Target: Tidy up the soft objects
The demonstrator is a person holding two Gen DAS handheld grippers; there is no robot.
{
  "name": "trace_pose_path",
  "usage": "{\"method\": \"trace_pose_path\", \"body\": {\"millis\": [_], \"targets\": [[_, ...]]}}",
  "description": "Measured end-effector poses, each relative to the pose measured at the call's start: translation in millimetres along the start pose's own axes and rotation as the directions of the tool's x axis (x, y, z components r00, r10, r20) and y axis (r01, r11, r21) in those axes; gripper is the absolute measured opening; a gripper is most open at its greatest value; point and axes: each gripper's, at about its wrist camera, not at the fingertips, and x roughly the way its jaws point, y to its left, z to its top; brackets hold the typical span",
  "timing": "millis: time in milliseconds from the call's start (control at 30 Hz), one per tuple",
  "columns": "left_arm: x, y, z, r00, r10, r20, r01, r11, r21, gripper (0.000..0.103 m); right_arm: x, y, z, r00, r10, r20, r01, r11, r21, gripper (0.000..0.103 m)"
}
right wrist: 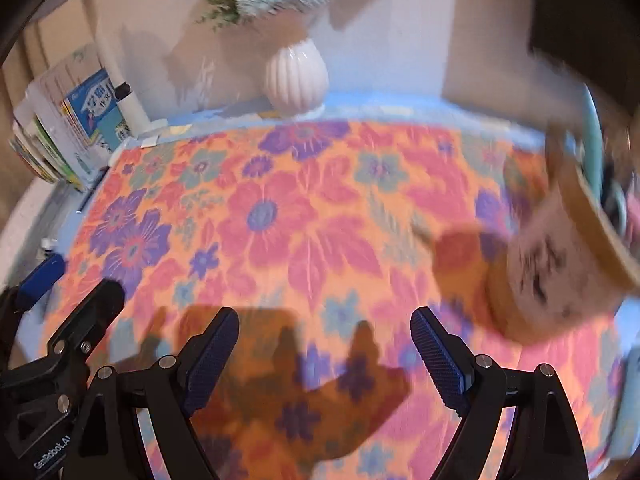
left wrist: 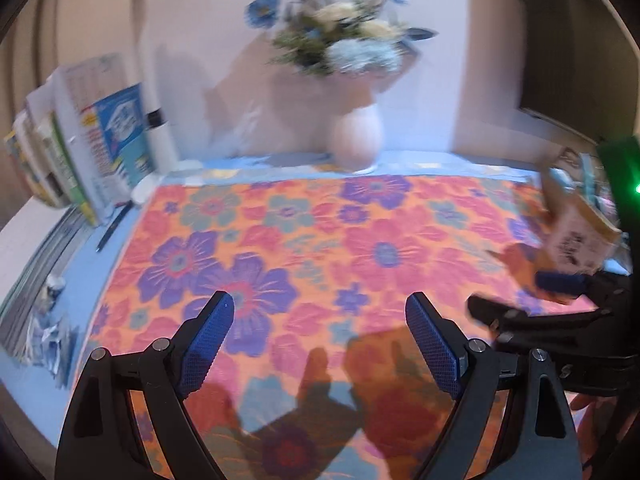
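Evidently thin, limp and light, the floral cloth (left wrist: 320, 248) lies flat across the table, best pinched at its near edge, beneath left gripper (left wrist: 320, 308) and right gripper (right wrist: 324, 322), both wide open, empty.

Before you the cloth (left wrist: 320, 248) lies spread over the desk (left wrist: 24, 232). Behind it, against the wall, stands the vase (left wrist: 356, 136) with flowers (left wrist: 340, 36) in it. At the far left the books (left wrist: 80, 140) stand upright, with a pen (left wrist: 114, 226) lying before them. At the right edge a basket (right wrist: 560, 264) rests on the cloth.
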Motion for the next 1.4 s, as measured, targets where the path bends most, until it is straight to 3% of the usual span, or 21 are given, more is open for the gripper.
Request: {"method": "trace_pose_path", "body": {"millis": [100, 200, 333, 433, 500, 567, 867, 1000, 1233, 1400], "targets": [[18.4, 11.6, -1.0, 0.999, 0.036, -0.009, -0.036, 0.999, -0.032, 0.087, 8.8, 9.1, 10.3, 0.997, -0.026, 0.066, 0.027, 1.000, -0.013, 0.087], [24.5, 17.3, -2.7, 0.995, 0.066, 0.078, -0.061, 0.996, -0.067, 0.087, 12.6, 10.5, 13.7, 0.990, -0.029, 0.139, 0.029, 1.000, 0.003, 0.087], [34.7, 15.2, 0.9, 0.990, 0.091, 0.112, -0.081, 0.993, -0.086, 0.089, 10.7, 16.3, 7.2, 0.950, -0.077, 0.301, 0.089, 0.996, -0.027, 0.087], [44.7, 16.6, -0.1, 0.988, 0.095, 0.125, -0.082, 0.991, -0.109, 0.097, 12.6, 18.0, 1.5, 0.930, -0.108, 0.352, 0.131, 0.990, -0.043, 0.087], [48.5, 19.0, -0.1, 0.990, 0.093, 0.104, -0.081, 0.989, -0.120, 0.097, 13.7, 15.2, -0.2, 0.931, -0.093, 0.354, 0.115, 0.993, -0.042, 0.090], [44.6, 23.9, -1.9, 0.988, 0.085, 0.126, -0.066, 0.987, -0.149, 0.100, 13.3, 12.7, -0.7, 0.931, -0.080, 0.356, 0.099, 0.995, -0.034, 0.103], [50.8, 31.9, -4.3, 0.993, 0.066, 0.094, -0.047, 0.980, -0.192, 0.102, 29.5, 9.1, 1.1, 0.957, -0.082, 0.279, 0.090, 0.996, -0.018, 0.103], [56.7, 26.7, -3.0, 0.996, 0.055, 0.063, -0.045, 0.986, -0.161, 0.102, 29.9, 0.6, 0.9, 0.959, -0.065, 0.277, 0.062, 0.998, 0.020, 0.103], [57.8, 21.8, -3.4, 0.994, 0.097, 0.053, -0.088, 0.986, -0.140, 0.102, 35.4, -14.3, 3.8, 0.968, -0.037, 0.247, 0.016, 0.996, 0.086, 0.103], [61.7, 20.3, -3.1, 0.994, 0.102, 0.033, -0.097, 0.987, -0.128, 0.102, 33.1, -19.3, 2.6, 0.965, -0.048, 0.256, 0.019, 0.993, 0.118, 0.103]]}}
